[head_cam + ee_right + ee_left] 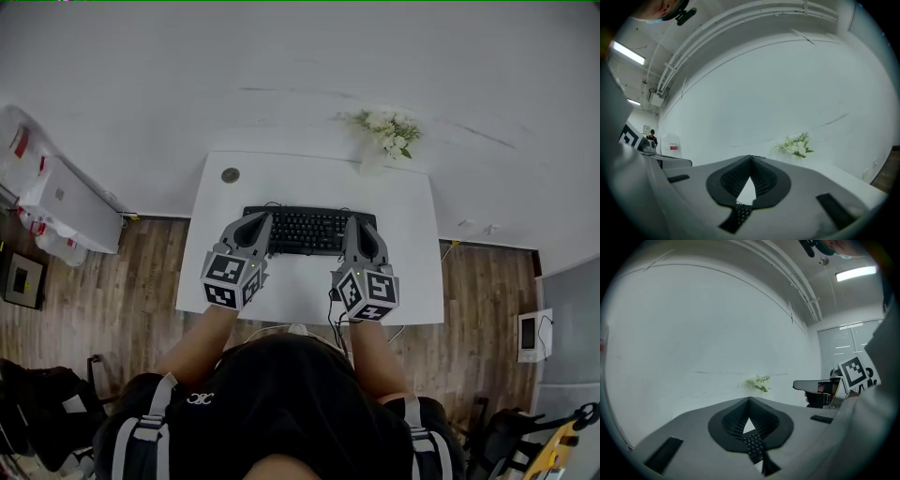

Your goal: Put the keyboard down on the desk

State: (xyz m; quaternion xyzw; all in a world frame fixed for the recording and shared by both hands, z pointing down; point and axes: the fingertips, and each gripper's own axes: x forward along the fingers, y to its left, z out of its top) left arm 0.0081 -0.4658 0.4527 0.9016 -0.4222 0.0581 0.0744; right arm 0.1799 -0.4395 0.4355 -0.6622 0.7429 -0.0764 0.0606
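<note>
A black keyboard (305, 230) lies lengthwise across the middle of the white desk (309, 183). My left gripper (261, 217) reaches over its left end and my right gripper (354, 220) over its right end. In the left gripper view the jaw tips meet, so the left gripper (750, 400) is shut, and the keyboard's keys (753, 446) show below through the gap behind the tips. The right gripper (751, 158) is shut in the same way, above the keys (740, 213). Nothing is visible between either pair of tips.
A vase of white flowers (389, 131) stands at the desk's far right corner, against the white wall. A small round object (230, 175) sits at the far left. A black cable (333, 300) hangs over the near edge. Wooden floor and boxes (56, 202) flank the desk.
</note>
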